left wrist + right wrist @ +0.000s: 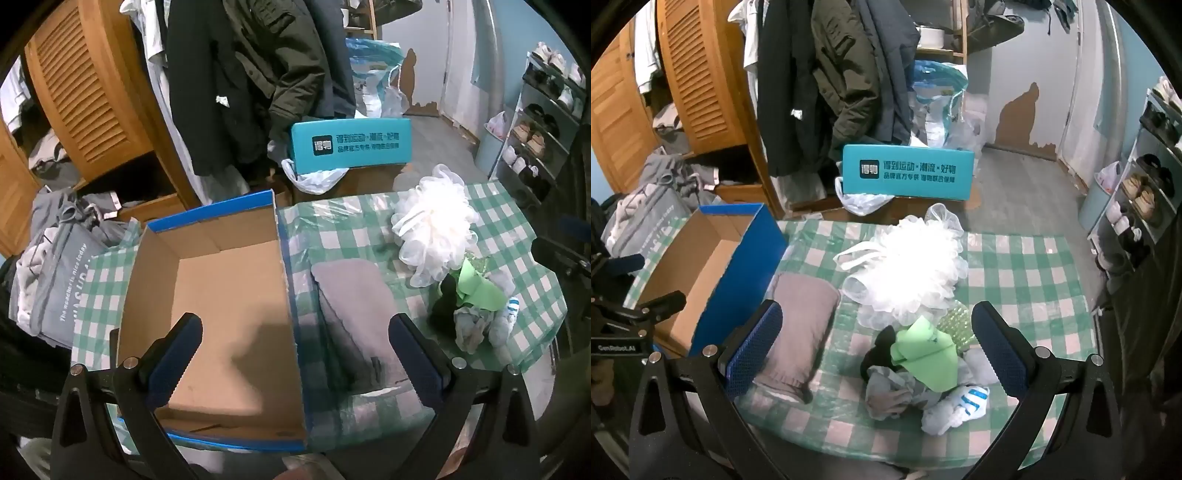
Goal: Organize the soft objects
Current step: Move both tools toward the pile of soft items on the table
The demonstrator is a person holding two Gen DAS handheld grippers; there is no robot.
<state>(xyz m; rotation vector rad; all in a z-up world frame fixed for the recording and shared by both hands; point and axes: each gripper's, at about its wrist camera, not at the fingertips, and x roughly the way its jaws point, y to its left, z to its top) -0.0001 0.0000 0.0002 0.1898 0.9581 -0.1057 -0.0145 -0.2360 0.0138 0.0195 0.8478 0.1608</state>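
Observation:
An open cardboard box with blue outer walls stands on the left of the checked table; it also shows in the right wrist view. Beside it lies a folded grey cloth. A white mesh bath pouf sits behind a heap with a green cloth, a black item, grey socks and a white-and-blue sock. My left gripper is open above the box's right wall. My right gripper is open over the heap.
The table has a green-and-white checked cover. A teal box stands behind it on the floor. Coats hang at the back, a wooden wardrobe with clothes piles is at the left, a shoe rack at the right.

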